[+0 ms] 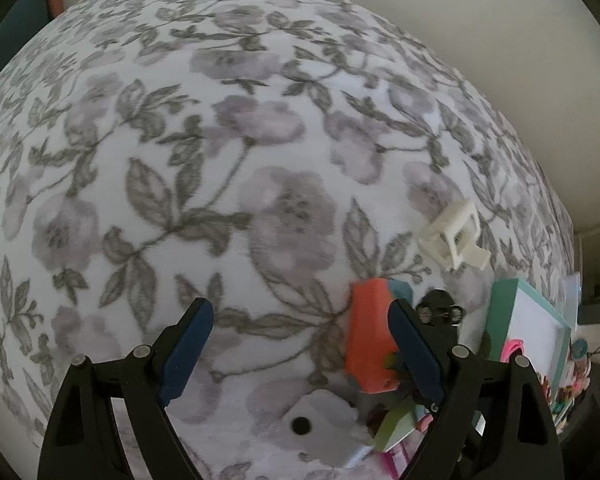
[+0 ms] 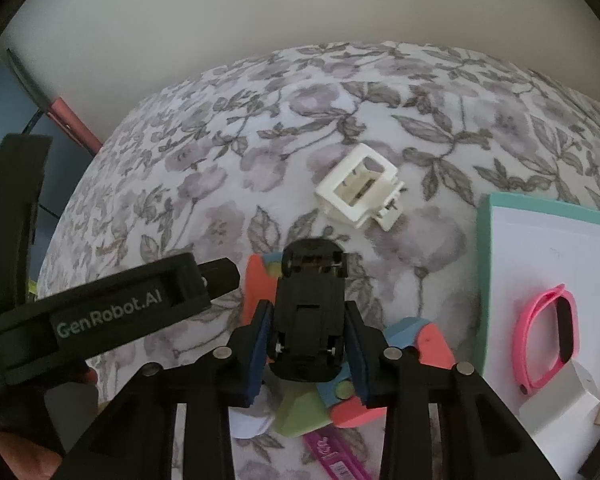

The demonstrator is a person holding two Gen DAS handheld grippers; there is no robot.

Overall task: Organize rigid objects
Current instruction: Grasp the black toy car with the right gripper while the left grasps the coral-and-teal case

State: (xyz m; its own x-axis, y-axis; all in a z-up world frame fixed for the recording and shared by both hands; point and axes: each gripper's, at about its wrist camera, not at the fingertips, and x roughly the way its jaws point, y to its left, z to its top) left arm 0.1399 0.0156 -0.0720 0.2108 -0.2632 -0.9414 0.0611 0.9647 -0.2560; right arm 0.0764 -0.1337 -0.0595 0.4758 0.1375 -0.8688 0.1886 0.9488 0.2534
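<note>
Right wrist view: right tongs (image 2: pixel 306 354) pinch a black toy car (image 2: pixel 308 316) above foam blocks (image 2: pixel 260 284) on the floral bedspread (image 2: pixel 180 184). White clip (image 2: pixel 360 192) lies beyond, teal-rimmed tray (image 2: pixel 485 240) beside. Left tongs (image 1: pixel 300 354) stand spread, empty.

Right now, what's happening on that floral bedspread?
A person with two handheld grippers is sorting small items. The right gripper has closed on a black toy car, which sits upside down between its pads, over a pile of foam blocks. The left gripper is open and empty nearby. A white hair clip lies loose; a pink wristband already rests in the teal-rimmed tray.
</note>
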